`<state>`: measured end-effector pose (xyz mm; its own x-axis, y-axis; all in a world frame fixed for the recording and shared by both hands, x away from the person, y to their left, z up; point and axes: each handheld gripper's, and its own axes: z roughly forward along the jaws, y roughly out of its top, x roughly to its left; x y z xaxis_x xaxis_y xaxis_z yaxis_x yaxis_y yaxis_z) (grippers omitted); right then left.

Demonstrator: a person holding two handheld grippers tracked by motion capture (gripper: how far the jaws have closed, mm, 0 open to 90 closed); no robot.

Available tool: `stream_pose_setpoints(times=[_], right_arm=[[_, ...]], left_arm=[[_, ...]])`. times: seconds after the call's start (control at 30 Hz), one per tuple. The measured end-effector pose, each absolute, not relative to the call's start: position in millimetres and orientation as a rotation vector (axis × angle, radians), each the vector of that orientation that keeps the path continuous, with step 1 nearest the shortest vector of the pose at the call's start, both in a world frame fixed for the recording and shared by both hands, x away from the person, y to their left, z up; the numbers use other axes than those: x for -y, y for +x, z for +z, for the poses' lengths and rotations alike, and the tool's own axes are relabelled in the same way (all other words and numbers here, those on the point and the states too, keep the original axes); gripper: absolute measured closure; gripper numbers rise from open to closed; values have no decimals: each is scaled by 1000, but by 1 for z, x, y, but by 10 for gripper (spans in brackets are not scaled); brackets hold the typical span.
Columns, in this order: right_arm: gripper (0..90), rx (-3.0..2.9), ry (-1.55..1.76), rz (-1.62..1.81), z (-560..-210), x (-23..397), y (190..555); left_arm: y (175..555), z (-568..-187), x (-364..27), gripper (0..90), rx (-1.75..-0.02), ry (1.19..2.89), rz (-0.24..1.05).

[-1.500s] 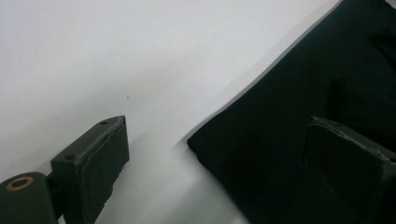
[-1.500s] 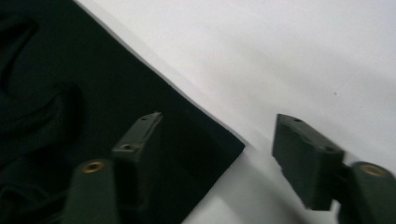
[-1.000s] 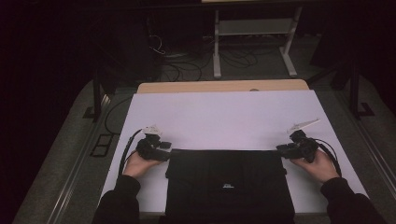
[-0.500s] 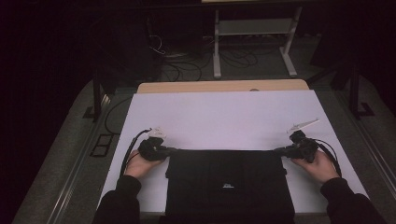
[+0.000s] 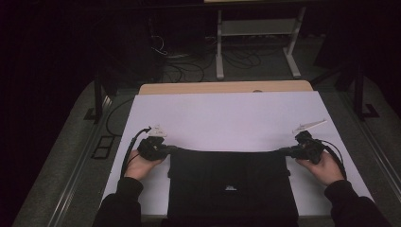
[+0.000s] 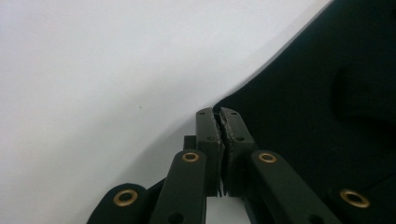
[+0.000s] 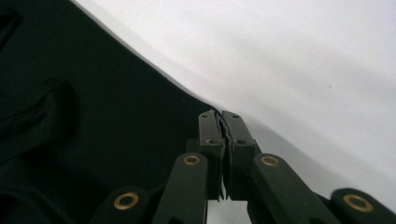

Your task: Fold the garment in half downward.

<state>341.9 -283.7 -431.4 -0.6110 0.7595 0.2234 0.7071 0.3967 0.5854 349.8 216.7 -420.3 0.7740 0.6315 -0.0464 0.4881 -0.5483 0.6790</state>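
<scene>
A black cloth point(image 5: 231, 184) lies flat on the white table top point(image 5: 227, 118), near the front edge, with a small white mark at its middle. My left gripper point(image 5: 169, 149) is shut on the cloth's far left corner. My right gripper point(image 5: 286, 151) is shut on its far right corner. The cloth's far edge runs taut between them. In the left gripper view the jaws of the left gripper point(image 6: 218, 114) press together on the tip of the cloth point(image 6: 327, 93). In the right gripper view the right gripper point(image 7: 219, 115) pinches the cloth point(image 7: 70, 116) the same way.
A person's hands point(image 5: 142, 163) and dark sleeves come in from the bottom. A wooden strip point(image 5: 227, 87) borders the table's far side. Beyond it stand a white metal frame point(image 5: 255, 28) and loose cables point(image 5: 189, 61) on the dark floor.
The left gripper has shifted slightly towards the cloth's corner. The cloth's far edge now looks stretched straight between the two grippers. The right hand has stayed put.
</scene>
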Motion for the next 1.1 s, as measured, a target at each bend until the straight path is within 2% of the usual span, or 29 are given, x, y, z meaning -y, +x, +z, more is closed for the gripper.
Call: stream_pose_setpoints(times=[0.37, 1.1], right_arm=[[861, -2504, 1307, 987, -414, 278, 348], [861, -2454, 1278, 961, -390, 270, 387]], left_arm=[[356, -407, -218, 864, -870, 2245, 376], [392, -391, -220, 864, -940, 2269, 406]])
